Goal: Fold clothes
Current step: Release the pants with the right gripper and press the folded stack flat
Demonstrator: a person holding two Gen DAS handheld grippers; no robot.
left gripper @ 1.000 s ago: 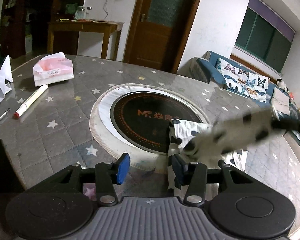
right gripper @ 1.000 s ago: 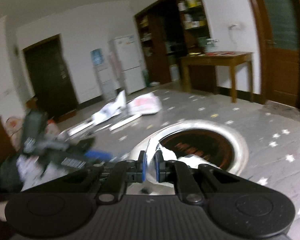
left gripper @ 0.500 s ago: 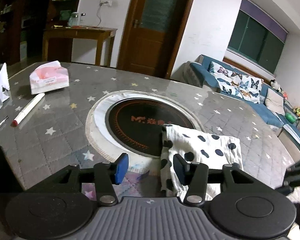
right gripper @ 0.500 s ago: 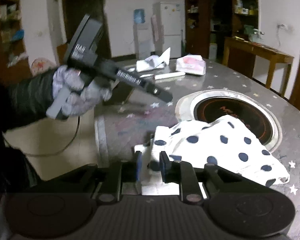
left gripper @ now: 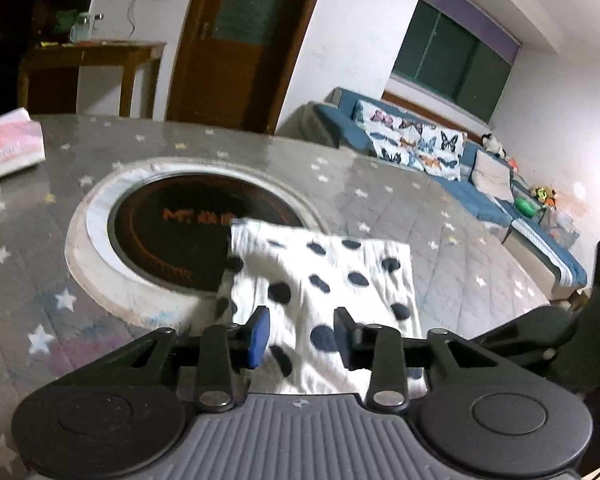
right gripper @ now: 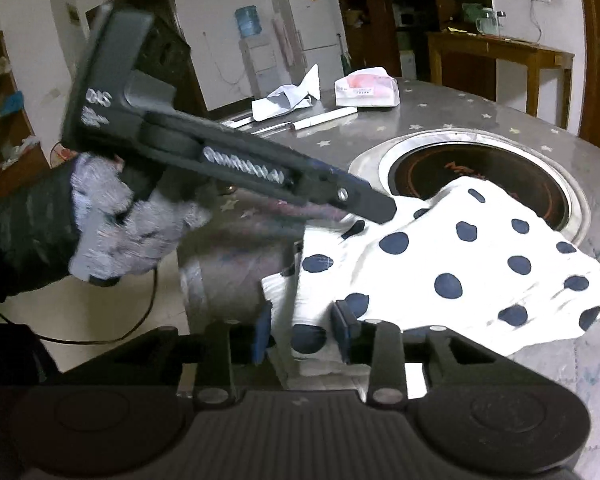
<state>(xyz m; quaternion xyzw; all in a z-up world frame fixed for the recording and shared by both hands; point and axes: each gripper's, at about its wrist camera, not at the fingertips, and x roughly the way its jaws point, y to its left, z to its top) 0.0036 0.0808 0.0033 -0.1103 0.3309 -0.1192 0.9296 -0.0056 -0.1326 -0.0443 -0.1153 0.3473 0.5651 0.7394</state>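
On table (left gripper: 380, 184), near edge, partly over round inset hob (left gripper: 168, 232): polka-dot garment (left gripper: 332, 276), white with dark spots, folded into rough rectangle, one corner lapping black glass; left claw (left gripper: 302, 334) low over near hem, jaws closing, cloth lying between pads but pads apart from it, nothing gripped yet; right claw (right gripper: 302, 330) at opposite near corner, jaws opening, folded edge between pads, no pinch visible, so released or releasing; gloved hand (right gripper: 112, 216) carrying left claw seen from right wrist view, tip reaching far side of garment. Handling note, as judgement: to fold well, seat both pads on a single layer stack at hem corners before lifting; keep both claws level with each other so crease runs straight; carry edge over to meet far edge, not short; lower flat before letting go. Nearby, well apart: tissue pack (right gripper: 366, 90), marker (right gripper: 324, 118), crumpled paper (right gripper: 288, 98).
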